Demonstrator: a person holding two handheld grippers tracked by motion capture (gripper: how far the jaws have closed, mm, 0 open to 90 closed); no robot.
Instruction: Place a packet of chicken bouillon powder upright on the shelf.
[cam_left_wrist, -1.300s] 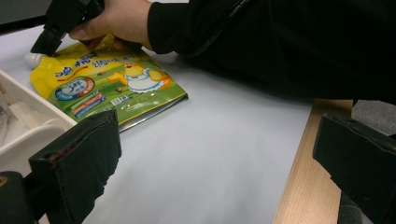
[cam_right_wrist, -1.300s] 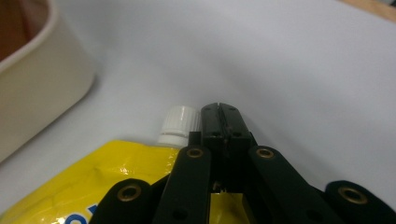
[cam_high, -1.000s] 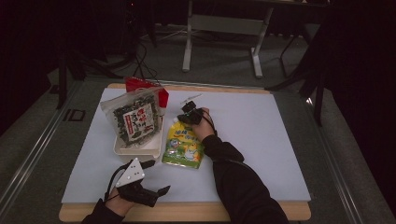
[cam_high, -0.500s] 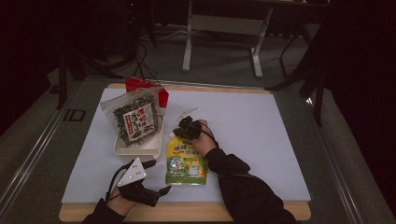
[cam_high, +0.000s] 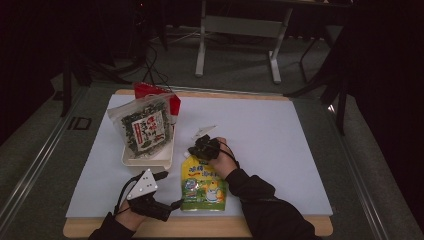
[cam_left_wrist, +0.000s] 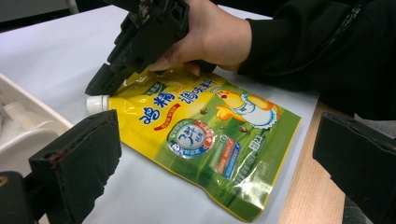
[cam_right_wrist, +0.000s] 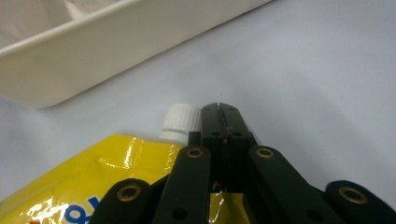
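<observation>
Two grippers work the white mat (cam_high: 280, 135): our right gripper (cam_high: 201, 148) has its jaws clenched together on the top edge of the yellow spout pouch (cam_high: 202, 182), right beside its white cap (cam_right_wrist: 181, 120), while our left gripper (cam_high: 167, 202) rests at the mat's near edge with its jaws released and spread, holding nothing. We see the pouch lying flat near the front of the mat, cap pointing toward twelve o'clock, with the white tray (cam_high: 147, 159) just at its eleven o'clock, a seaweed packet (cam_high: 144, 126) propped inside.
</observation>
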